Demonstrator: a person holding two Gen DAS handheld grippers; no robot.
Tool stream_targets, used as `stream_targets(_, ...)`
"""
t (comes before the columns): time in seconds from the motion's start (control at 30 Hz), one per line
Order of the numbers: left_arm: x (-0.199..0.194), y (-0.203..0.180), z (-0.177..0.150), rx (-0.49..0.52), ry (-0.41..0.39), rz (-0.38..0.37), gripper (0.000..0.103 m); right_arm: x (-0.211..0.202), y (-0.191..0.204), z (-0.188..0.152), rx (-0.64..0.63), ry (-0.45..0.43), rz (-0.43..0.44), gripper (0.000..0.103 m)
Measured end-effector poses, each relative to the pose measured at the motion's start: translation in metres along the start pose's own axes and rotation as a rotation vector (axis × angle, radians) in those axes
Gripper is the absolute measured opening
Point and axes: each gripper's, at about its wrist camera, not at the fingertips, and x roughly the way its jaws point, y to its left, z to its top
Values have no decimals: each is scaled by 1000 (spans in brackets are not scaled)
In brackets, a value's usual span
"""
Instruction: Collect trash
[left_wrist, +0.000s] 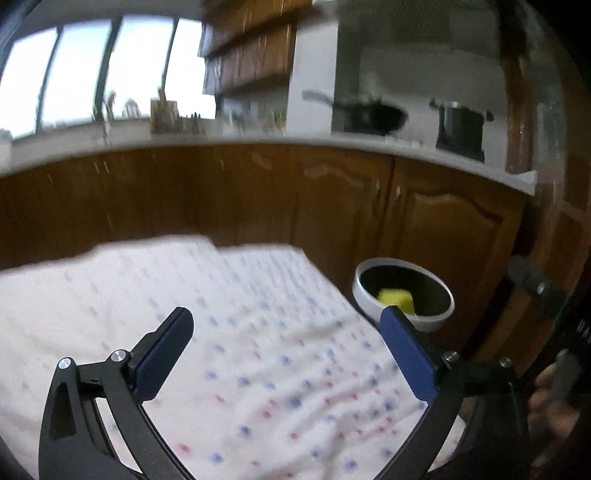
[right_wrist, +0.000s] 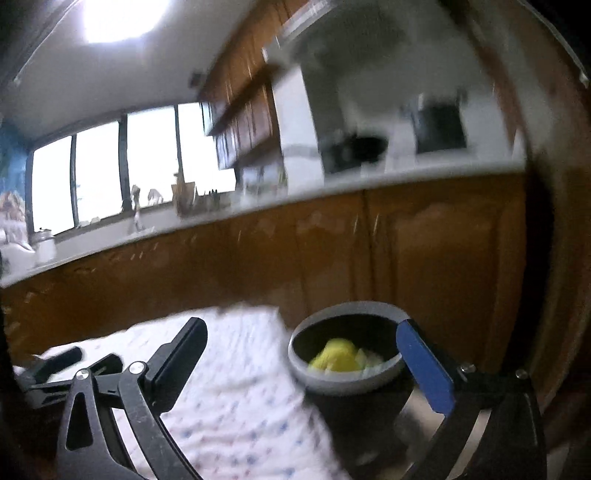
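Note:
A round trash bin (left_wrist: 402, 293) with a white rim and dark inside stands past the table's right corner. A yellow piece of trash (left_wrist: 396, 298) lies in it. My left gripper (left_wrist: 286, 319) is open and empty above the spotted tablecloth (left_wrist: 258, 369). In the right wrist view the bin (right_wrist: 345, 354) is close ahead, holding the yellow trash (right_wrist: 336, 356) and some pale scraps. My right gripper (right_wrist: 301, 330) is open and empty, with its right finger (right_wrist: 424, 369) in front of the bin's rim. Both views are motion-blurred.
Brown wooden cabinets (left_wrist: 332, 206) under a white counter (left_wrist: 258, 142) run behind the table. A dark pan (left_wrist: 373, 114) and a pot (left_wrist: 461, 129) sit on the counter. Windows (left_wrist: 92, 70) are at the far left. The other gripper (right_wrist: 55, 369) shows at the left of the right wrist view.

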Motion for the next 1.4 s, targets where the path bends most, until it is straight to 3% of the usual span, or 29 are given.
stream_targets(0.07, -6, -2, -3, 36, -24, 31, 103, -4, 6, -5, -22, -24, -8, 103)
stream_targets(0.3, -8, 5, -22, 39, -28, 95, 103, 11, 12, -44, -28, 65, 14, 103)
stream_targets(0.5, -11, 8, -32, 34, -28, 122, 103, 12, 16, -54, -49, 79, 5, 103)
stream_targets(1.4, -15, 12, -44, 29, -6, 123, 103, 13, 21, -61, -24, 105, 21, 103)
